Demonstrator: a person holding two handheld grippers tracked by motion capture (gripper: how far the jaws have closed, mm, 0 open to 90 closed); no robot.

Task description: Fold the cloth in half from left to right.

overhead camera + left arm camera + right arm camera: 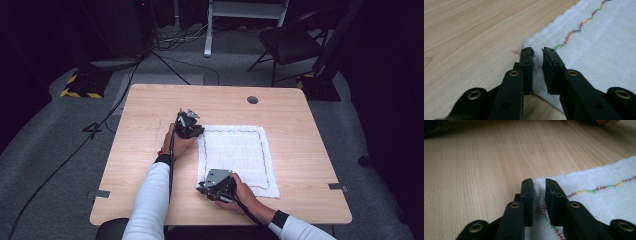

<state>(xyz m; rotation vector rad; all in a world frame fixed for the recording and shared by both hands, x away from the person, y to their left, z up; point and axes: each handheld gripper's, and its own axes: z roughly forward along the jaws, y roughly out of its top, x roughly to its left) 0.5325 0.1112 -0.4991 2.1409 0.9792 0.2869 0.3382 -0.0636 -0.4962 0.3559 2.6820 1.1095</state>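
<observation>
My left gripper pinches one corner of the cloth; my right gripper pinches another on the surface.

Both forearms reach forward, the left gripper held farther out and the right gripper nearer the body, each with jaws nearly closed.

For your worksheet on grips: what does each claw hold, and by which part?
Both hold the white cloth: left claw pinches its far left corner, right claw its near left corner.
</observation>
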